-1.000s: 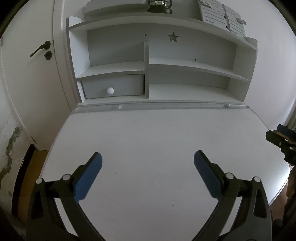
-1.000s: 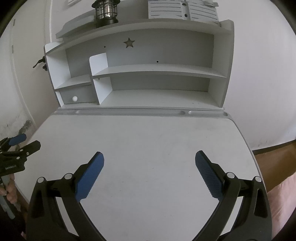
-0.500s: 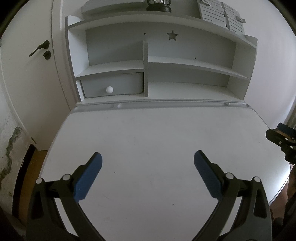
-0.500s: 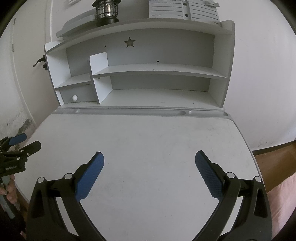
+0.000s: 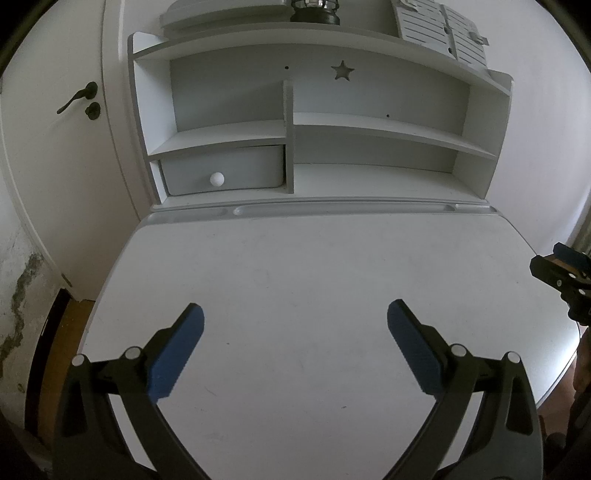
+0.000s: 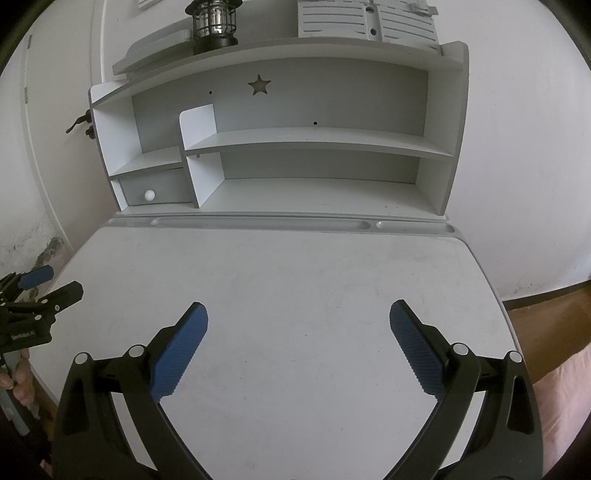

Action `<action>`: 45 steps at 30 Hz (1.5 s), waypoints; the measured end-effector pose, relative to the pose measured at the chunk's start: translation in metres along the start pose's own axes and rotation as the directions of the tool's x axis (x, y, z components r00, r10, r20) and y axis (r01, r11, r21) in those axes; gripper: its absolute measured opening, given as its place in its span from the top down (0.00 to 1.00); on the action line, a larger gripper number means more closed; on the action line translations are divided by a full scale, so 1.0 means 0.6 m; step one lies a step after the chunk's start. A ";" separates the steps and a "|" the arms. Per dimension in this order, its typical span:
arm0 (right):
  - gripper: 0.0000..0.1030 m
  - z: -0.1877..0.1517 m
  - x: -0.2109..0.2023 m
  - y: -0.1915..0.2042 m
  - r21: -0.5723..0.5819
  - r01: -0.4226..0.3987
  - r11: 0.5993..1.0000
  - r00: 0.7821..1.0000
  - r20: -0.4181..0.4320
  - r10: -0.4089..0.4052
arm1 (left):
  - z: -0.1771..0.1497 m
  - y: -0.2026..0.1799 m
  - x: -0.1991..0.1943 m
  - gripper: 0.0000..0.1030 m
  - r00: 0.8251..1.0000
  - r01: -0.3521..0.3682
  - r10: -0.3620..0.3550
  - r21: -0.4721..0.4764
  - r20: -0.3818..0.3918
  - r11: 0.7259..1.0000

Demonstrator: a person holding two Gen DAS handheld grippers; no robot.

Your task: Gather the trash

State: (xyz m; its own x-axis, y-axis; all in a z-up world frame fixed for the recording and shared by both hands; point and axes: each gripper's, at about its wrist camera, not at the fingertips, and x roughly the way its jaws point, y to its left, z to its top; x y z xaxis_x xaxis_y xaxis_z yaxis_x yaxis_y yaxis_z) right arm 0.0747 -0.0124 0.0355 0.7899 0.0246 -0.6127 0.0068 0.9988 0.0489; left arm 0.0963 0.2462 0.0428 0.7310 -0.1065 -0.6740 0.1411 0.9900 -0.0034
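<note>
A bare white surface (image 5: 295, 280) is facing us; no trash showing. We are holding the left hand-held gripper (image 5: 295, 314) and right hand-held gripper (image 6: 298, 314) apart, likely searching next.

This is a room in a home, most likely a child's bedroom or study corner. A white tabletop (image 6: 295, 295) fills the middle of both views, with a pen groove (image 6: 258, 223) along its far edge. Behind it stands a white shelf hutch (image 5: 369, 125) with a star cut-out (image 6: 259, 84) in its back panel and a small drawer (image 5: 221, 175) with a round knob. A lantern (image 6: 214, 22) sits on top. At upper left is a white door with a dark handle (image 5: 75, 98); wooden flooring (image 6: 546, 317) shows at right.
</note>
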 end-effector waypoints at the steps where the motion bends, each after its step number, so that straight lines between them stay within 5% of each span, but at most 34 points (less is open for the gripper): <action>1: 0.07 0.000 0.000 0.000 0.001 -0.001 1.000 1.000 0.000 0.001 | 0.000 0.000 -0.001 0.07 1.000 -0.001 0.001 -0.001 0.000 1.000; 35: 0.07 0.001 0.002 -0.008 0.022 -0.014 1.000 1.000 -0.017 0.015 | -0.003 -0.005 0.001 0.07 1.000 0.004 -0.004 0.010 -0.015 1.000; 45: 0.07 0.002 -0.006 -0.010 0.011 0.071 0.997 0.997 0.040 -0.072 | -0.005 -0.004 0.000 0.07 1.000 0.001 -0.001 0.010 -0.018 1.000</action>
State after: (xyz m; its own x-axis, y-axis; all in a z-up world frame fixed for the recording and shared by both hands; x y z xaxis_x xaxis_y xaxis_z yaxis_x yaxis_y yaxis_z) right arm 0.0728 -0.0187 0.0382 0.8112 -0.0489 -0.5827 0.0701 0.9974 0.0140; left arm 0.0938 0.2442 0.0407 0.7188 -0.1055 -0.6872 0.1481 0.9890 0.0031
